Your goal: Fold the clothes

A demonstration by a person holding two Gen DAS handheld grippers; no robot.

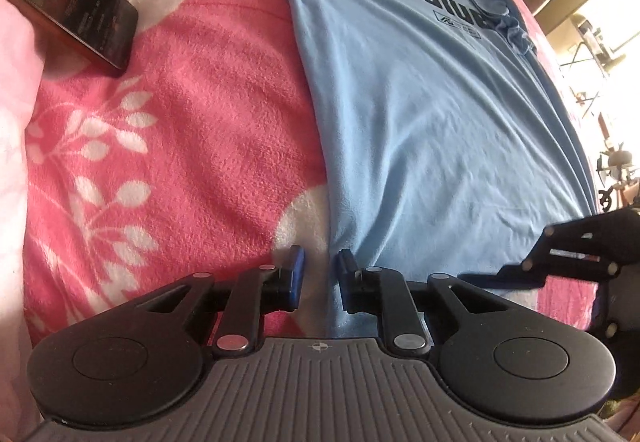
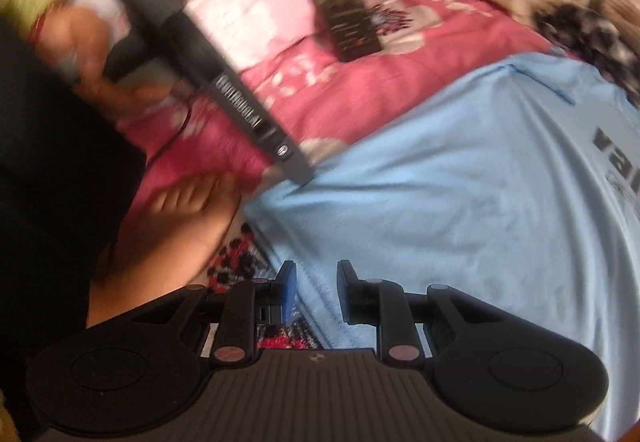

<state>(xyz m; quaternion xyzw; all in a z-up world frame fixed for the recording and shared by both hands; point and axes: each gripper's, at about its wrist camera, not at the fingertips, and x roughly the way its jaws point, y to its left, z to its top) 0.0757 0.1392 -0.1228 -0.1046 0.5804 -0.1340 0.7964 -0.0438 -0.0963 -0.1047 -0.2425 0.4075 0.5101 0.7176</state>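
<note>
Left wrist view: we see the light-blue T-shirt (image 1: 440, 130) spread flat on the bed, over a pink floral blanket (image 1: 192, 114). Black print on the chest reads "value", partly covered by a folded-in sleeve (image 1: 504, 14) on the far side. The shirt's hem lies at the near edge of the bed, collar twd the far edge. Our left tongs (image 1: 318, 278) hang over the hem corner on the shirt's left side; jaws stand a narrow gap apart, one blue pad (image 1: 295, 274) over blanket, the other over shirt edge, nothing pinched btw them. A dark flat box (image 1: 76, 6) lies on the blanket, well apart from the shirt, near the bed's far left corner.

Right wrist view, blurred: our right tongs (image 2: 316, 290) sit over the hem on the shirt's other side, jaws slightly apart w/ blue fabric showing in the gap; we can't see the pads pressing on it. The left tongs' grey body crosses the frame diagonally, held by a hand (image 2: 80, 50). A bare foot (image 2: 176, 226) rests on the blanket just beside the hem corner.
</note>
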